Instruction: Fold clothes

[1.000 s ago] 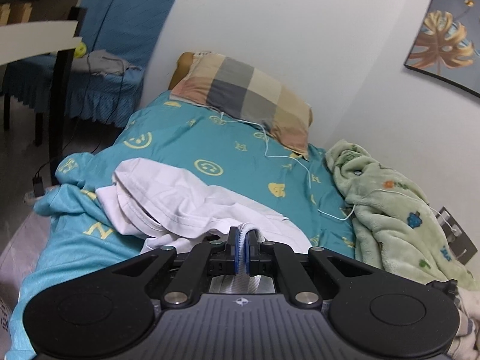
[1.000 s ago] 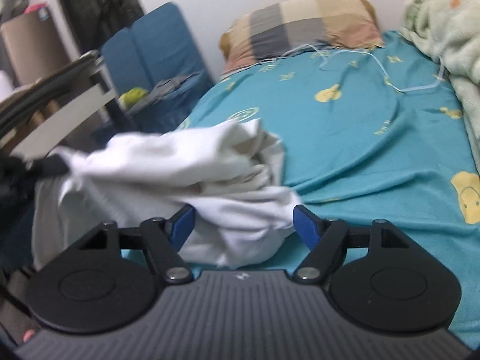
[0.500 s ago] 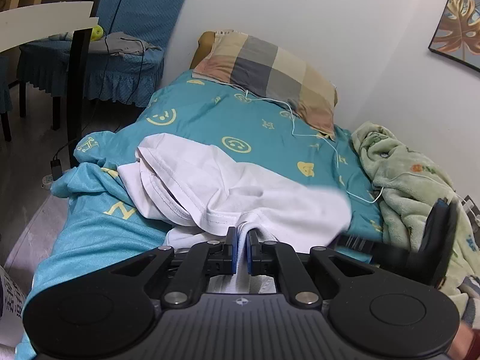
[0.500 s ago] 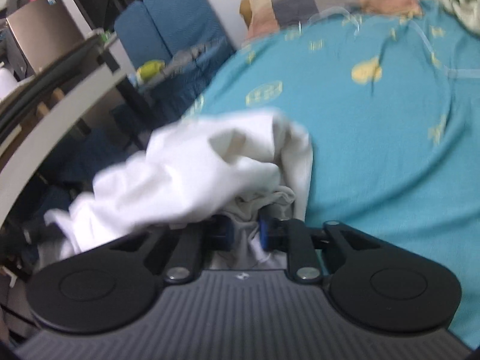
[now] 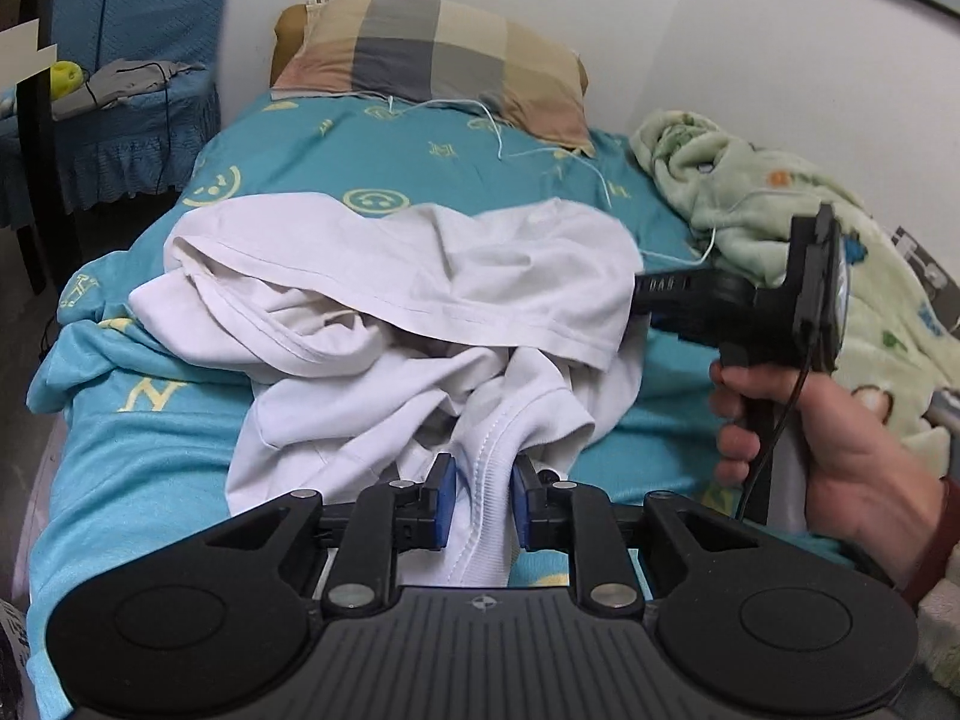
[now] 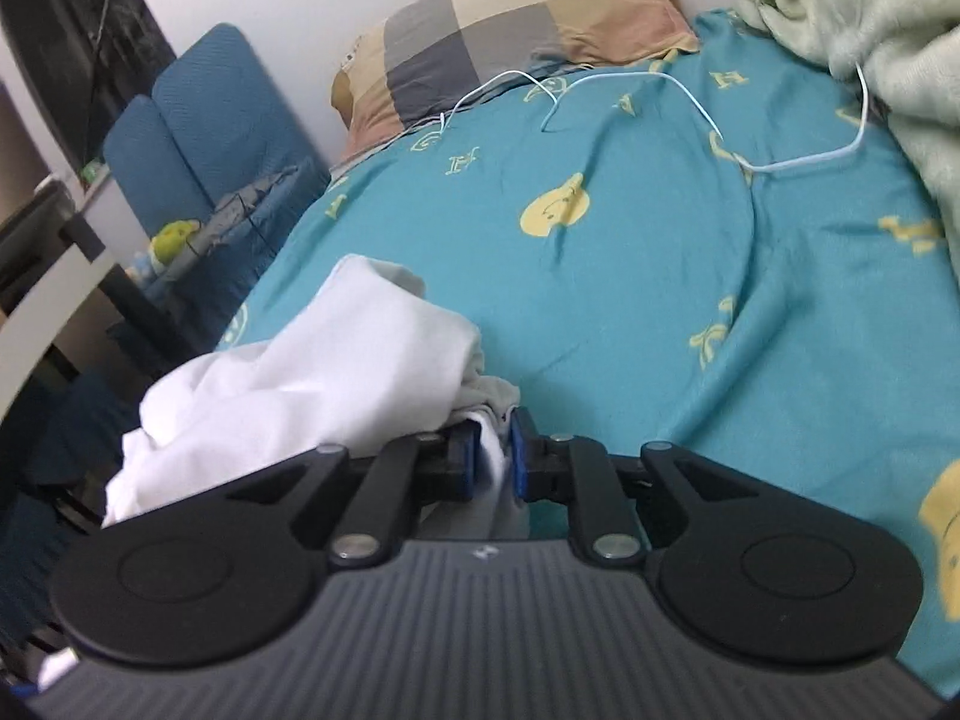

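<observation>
My left gripper (image 5: 480, 501) jaws are opening off the white shirt (image 5: 408, 300); my right gripper (image 6: 493, 461) now pinches its far edge, ready for spreading.

shirt (image 5: 384, 300) on bed (image 5: 420, 156), pillow (image 5: 432, 54) behind, blanket (image 5: 762, 204) right

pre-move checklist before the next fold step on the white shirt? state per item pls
1. Right gripper pinching the white shirt: ok, cloth sits clamped between its pads.
2. Left gripper grip: not ok, jaws are opening; the ribbed hem lies between the pads with gaps on both sides.
3. Shirt spread flat: not ok, it is bunched in layers on the teal bedsheet.
4. White cable apart from the shirt: ok, it lies further up the bed near the checked pillow.
5. Green blanket apart from the shirt: ok, off to the side.
</observation>
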A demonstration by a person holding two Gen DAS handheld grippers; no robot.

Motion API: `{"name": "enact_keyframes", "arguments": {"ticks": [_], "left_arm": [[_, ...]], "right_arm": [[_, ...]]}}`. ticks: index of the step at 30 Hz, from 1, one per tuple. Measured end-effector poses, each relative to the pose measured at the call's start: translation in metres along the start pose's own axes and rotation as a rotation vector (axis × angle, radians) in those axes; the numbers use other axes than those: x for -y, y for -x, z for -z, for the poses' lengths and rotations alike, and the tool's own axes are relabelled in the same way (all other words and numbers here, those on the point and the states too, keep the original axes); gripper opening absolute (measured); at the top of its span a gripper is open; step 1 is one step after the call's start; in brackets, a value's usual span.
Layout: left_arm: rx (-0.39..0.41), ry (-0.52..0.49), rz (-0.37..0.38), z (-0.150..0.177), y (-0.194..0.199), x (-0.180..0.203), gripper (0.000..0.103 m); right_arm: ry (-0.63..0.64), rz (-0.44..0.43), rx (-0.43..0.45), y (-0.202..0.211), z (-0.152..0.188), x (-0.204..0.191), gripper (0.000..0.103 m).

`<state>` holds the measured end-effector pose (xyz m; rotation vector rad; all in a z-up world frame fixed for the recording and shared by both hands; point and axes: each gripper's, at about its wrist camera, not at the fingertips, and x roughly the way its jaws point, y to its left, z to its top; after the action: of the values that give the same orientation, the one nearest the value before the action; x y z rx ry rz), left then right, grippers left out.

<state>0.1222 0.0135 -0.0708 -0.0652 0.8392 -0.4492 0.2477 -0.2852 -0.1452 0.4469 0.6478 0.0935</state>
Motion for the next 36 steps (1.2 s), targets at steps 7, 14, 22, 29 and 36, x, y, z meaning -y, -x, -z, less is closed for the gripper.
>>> {"name": "enact_keyframes", "arguments": {"ticks": [7, 14, 22, 29, 36], "left_arm": [[0.071, 0.053, 0.038, -0.005, 0.018, -0.002, 0.007], [0.163, 0.149, 0.089, -0.012, 0.038, -0.011, 0.005], [0.23, 0.166, 0.114, -0.016, 0.052, -0.01, 0.005], [0.229, 0.156, 0.098, -0.015, 0.051, -0.01, 0.005], [0.214, 0.096, 0.069, -0.014, 0.043, -0.002, 0.005]], "right_arm": [[0.012, -0.002, 0.091, 0.043, -0.002, -0.016, 0.069], [0.151, 0.047, 0.139, 0.109, 0.016, -0.041, 0.073], [0.339, -0.257, -0.068, 0.104, 0.068, -0.104, 0.071], [0.186, -0.212, -0.013, 0.089, 0.068, -0.09, 0.07], [0.216, -0.141, -0.02, 0.078, 0.06, -0.084, 0.069]]}}
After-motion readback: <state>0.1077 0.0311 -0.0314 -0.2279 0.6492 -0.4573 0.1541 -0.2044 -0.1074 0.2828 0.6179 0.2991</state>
